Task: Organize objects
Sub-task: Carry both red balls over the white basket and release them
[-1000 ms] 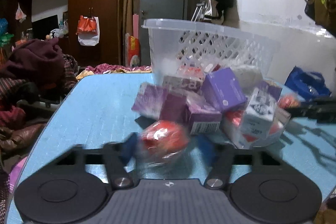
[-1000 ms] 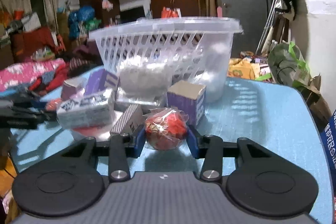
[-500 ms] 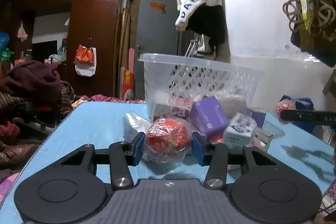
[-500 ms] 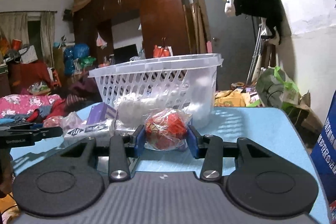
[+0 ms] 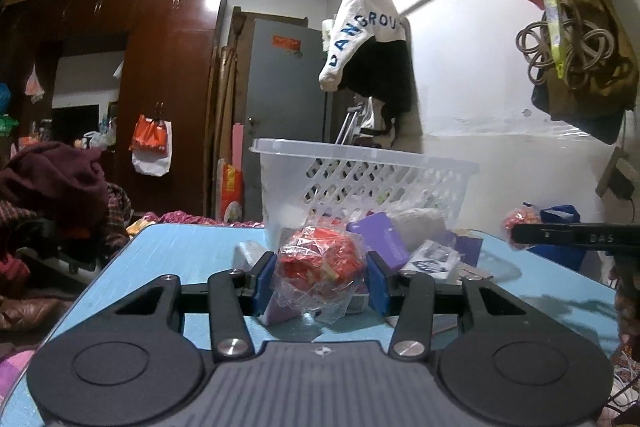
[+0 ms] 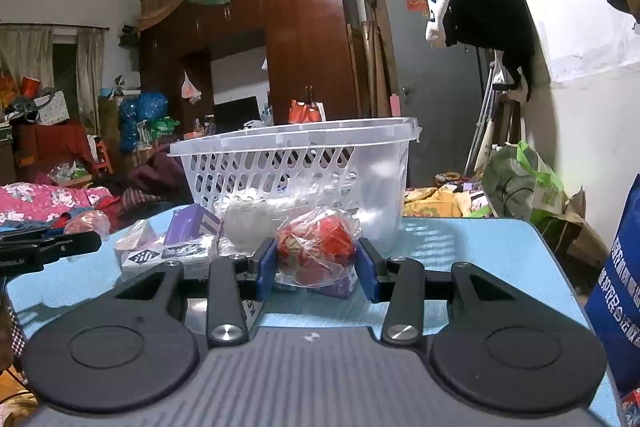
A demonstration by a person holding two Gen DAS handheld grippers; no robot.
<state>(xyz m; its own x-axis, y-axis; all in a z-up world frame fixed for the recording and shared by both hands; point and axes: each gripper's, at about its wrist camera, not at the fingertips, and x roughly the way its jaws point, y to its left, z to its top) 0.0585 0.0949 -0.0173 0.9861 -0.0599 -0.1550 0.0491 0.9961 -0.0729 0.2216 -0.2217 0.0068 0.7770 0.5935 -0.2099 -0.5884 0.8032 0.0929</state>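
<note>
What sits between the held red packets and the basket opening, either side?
Both tongs, left and right, grip a red wrapped packet. Purple boxes and other packs lie on the table before the basket, below the packets. Only the basket's near wall and rim must be cleared; nothing else visible blocks.

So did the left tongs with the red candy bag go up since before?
Yes. The left tongs lifted the red bag: it sat low in front of the boxes, and now it reaches the white basket's wall.
</note>
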